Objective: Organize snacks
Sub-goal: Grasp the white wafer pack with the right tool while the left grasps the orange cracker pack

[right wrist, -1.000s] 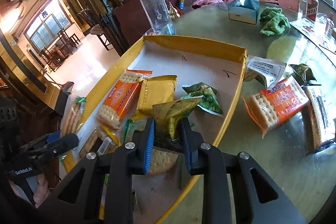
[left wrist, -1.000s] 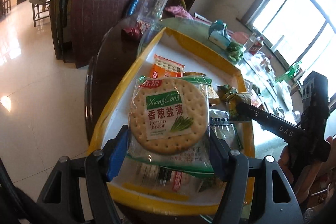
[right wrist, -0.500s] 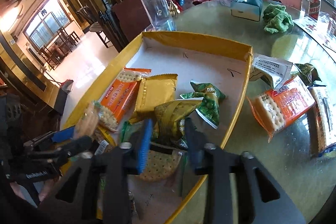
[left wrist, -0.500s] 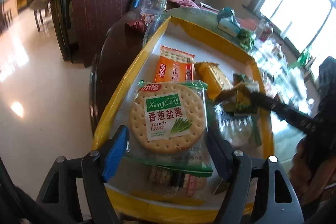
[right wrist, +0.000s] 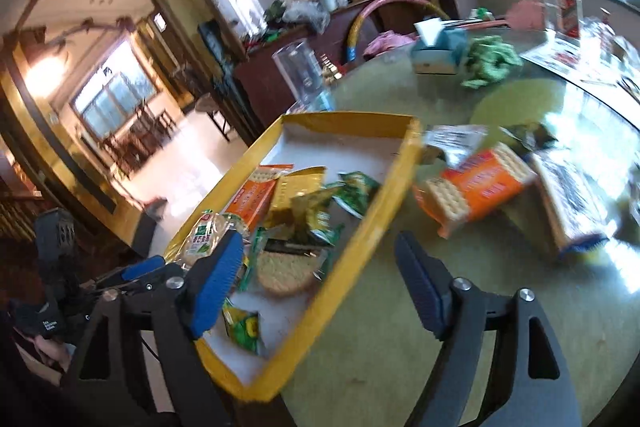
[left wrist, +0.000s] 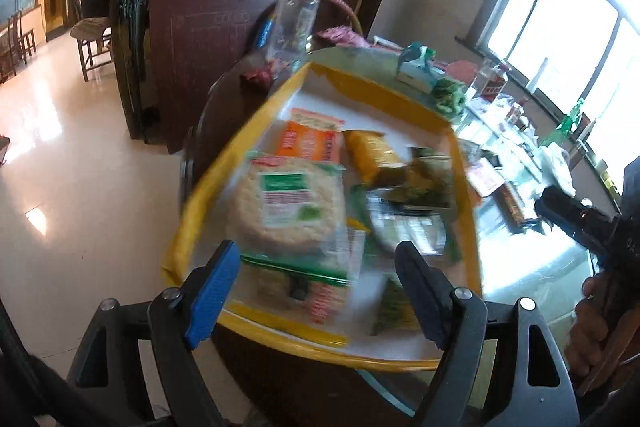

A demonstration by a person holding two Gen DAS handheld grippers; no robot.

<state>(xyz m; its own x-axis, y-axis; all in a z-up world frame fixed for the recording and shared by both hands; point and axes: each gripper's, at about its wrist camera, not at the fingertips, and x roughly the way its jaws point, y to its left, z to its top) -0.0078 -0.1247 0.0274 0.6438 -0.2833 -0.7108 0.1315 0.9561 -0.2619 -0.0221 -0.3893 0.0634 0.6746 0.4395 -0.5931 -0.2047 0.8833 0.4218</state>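
Note:
A yellow-rimmed tray (left wrist: 384,95) (right wrist: 384,199) on the round table holds several snack packs. The round green-label cracker pack (left wrist: 288,207) lies in the tray's near left part; it also shows in the right wrist view (right wrist: 204,237). An orange cracker pack (left wrist: 310,145), a gold pack (left wrist: 372,153) and green packets (right wrist: 356,191) lie further in. My left gripper (left wrist: 318,287) is open and empty above the tray's near end. My right gripper (right wrist: 320,279) is open and empty over the tray's right rim. Another orange cracker pack (right wrist: 476,187) lies on the table right of the tray.
A clear plastic cup (right wrist: 300,71), a tissue box (right wrist: 436,51) and a green cloth (right wrist: 488,59) stand beyond the tray. A flat blue-edged pack (right wrist: 568,203) and a silver packet (right wrist: 452,141) lie right of it. Bottles and clutter line the window side. The table's left edge drops to floor.
My left gripper opened and let the round cracker pack down into the tray, then drew back. My right gripper opened, released the gold-green packet and pulled back to the right.

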